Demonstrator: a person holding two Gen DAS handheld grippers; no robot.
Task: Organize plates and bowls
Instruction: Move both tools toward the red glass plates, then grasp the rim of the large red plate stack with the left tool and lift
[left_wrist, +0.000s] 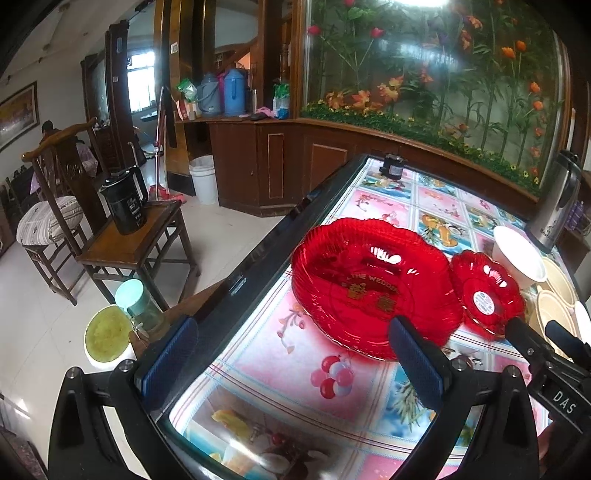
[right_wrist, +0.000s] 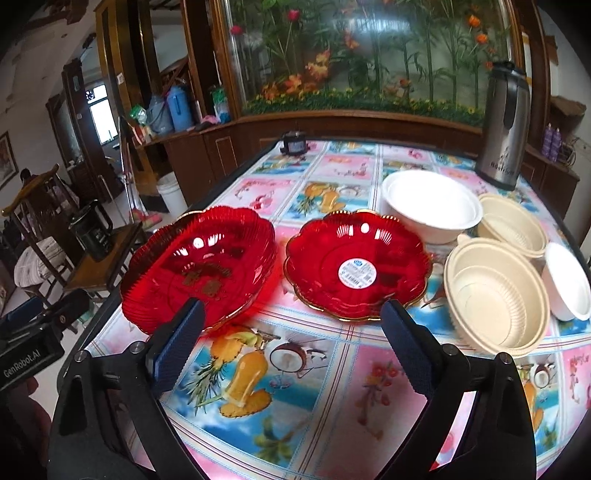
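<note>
A stack of large red plates (left_wrist: 373, 284) (right_wrist: 199, 266) lies at the table's left side. A stack of smaller red plates with a white sticker (right_wrist: 356, 264) (left_wrist: 485, 293) lies just right of it. A big white bowl (right_wrist: 430, 210) (left_wrist: 519, 254) stands behind. Two cream bowls (right_wrist: 496, 295) (right_wrist: 513, 229) and a small white bowl (right_wrist: 567, 280) stand at the right. My left gripper (left_wrist: 291, 365) is open and empty over the table's left edge, in front of the large plates. My right gripper (right_wrist: 291, 343) is open and empty, in front of the gap between the two red stacks.
The table (right_wrist: 332, 387) carries a fruit-print cloth. A steel thermos (right_wrist: 504, 125) stands at its far right and a small dark jar (right_wrist: 294, 144) at its far edge. Left of the table are a wooden stool with a black kettle (left_wrist: 125, 203) and a chair (left_wrist: 55, 206).
</note>
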